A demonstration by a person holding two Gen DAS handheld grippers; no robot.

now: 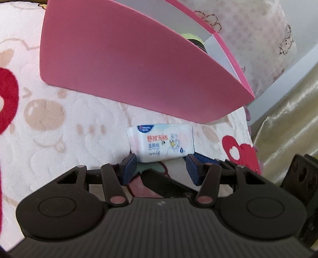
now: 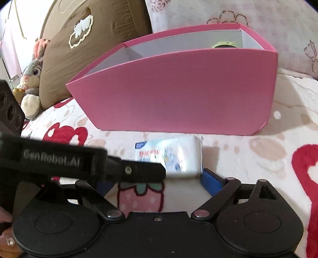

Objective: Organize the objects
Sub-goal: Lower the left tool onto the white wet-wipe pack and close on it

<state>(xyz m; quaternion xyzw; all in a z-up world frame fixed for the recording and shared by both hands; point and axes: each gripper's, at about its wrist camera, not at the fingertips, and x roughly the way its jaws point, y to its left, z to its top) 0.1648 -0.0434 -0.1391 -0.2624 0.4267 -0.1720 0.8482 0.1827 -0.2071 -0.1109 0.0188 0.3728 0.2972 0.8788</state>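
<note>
A tissue pack lies on a bed's fleece blanket, just in front of a pink box.

Left tongs: the blue pads sit at either end of the pack's near edge. The left pad touches the pack's corner; the right pad appears at or just off the other corner. Whether they press firmly cannot be told from this view. The pack is still resting on the blanket.

Right tongs: spread wide, nothing held. Its right blue pad stands just beside the pack's right end; its left finger is hidden behind the black arm of the left tool, which crosses the view from the left and reaches the pack.

The box stands upright on the blanket, open-topped, white inside with a divider. A dark thing with a yellow-green rim shows inside at its far right end; what it is cannot be told.

Behind the box, a brown cushion and a plush rabbit sit at the left. A floral pillow lies behind.
</note>
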